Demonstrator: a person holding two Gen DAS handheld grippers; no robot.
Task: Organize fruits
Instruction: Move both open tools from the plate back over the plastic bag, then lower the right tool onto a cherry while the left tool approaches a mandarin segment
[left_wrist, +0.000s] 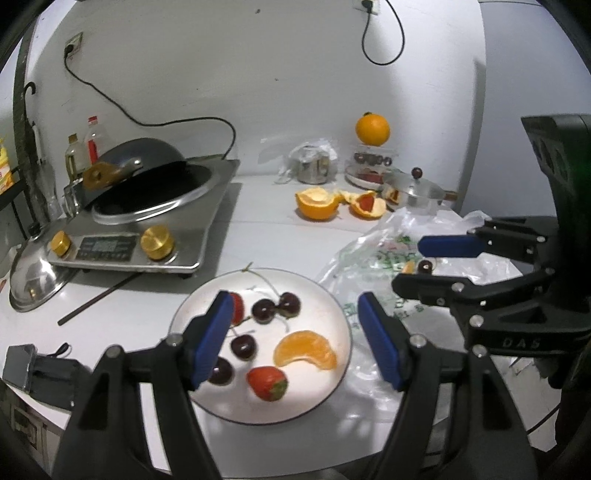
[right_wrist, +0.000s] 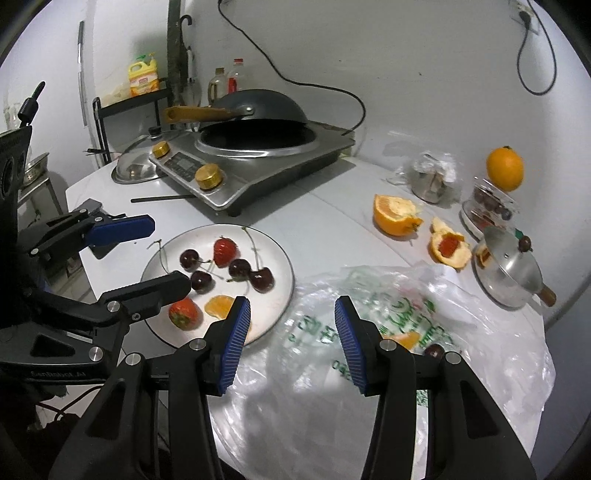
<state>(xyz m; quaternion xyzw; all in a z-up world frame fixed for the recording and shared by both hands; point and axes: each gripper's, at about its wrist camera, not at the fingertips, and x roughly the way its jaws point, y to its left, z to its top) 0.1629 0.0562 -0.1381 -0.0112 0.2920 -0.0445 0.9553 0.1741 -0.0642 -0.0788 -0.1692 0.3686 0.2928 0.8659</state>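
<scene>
Counter (right_wrist: 317, 206), white. Directly on it: white plate (right_wrist: 280, 280) of fruit at front; clear plastic bag (right_wrist: 480, 325) just beside the plate; steel induction cooker (right_wrist: 258, 177) at rear; domed lid (right_wrist: 135, 170); black chopstick (right_wrist: 162, 199); orange peels (right_wrist: 395, 216); small lidded steel pot (right_wrist: 509, 273).

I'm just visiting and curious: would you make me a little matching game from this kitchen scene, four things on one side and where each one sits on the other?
Things:
1. orange segment
2. whole orange
3. dark wok
4. loose cherry

Places:
A. tilted on the induction cooker
B. on the crumpled plastic bag
C. on the white plate
D. on top of a clear container by the wall

Pairs: 1-C, 2-D, 3-A, 4-B
</scene>
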